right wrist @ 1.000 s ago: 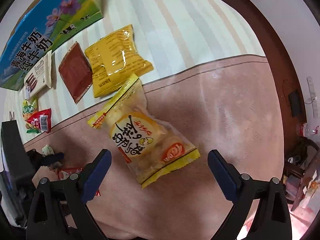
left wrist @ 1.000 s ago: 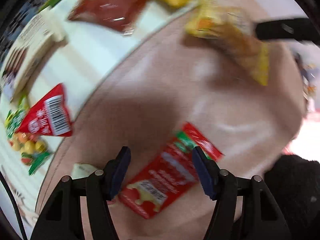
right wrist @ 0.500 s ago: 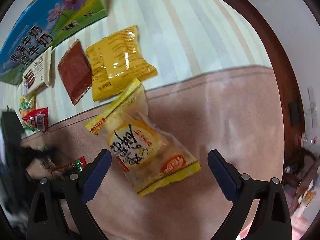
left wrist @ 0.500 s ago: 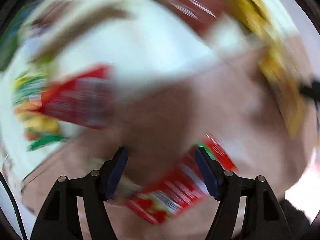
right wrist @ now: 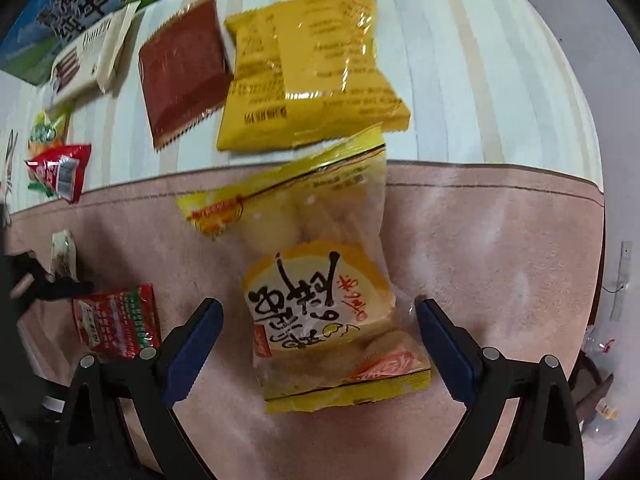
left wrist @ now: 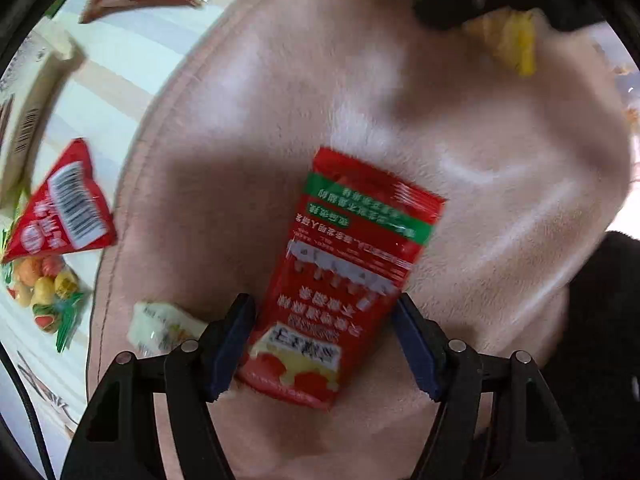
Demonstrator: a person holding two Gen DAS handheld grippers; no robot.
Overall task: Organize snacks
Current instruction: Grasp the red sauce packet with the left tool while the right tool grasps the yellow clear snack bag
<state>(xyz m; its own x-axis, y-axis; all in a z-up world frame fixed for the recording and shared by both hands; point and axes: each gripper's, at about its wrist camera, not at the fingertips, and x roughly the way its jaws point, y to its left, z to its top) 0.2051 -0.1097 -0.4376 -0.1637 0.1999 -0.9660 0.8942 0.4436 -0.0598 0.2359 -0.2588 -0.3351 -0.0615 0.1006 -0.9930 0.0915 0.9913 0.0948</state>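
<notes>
Left gripper [left wrist: 324, 340] fingers apart, just been opening, straddling red sachet [left wrist: 344, 280] flat on pink blanket [left wrist: 500, 160]. Right gripper [right wrist: 320, 344] fingers apart over yellow egg-roll pack [right wrist: 324, 300]. Risk: slick film slips from pads; blanket pinched alongside sachet.

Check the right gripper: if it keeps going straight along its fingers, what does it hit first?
Most likely the clear yellow-trimmed snack bag on the pink blanket. The right gripper points down at it, its open jaws standing either side of the bag's lower half. How far above it is unclear.
</notes>
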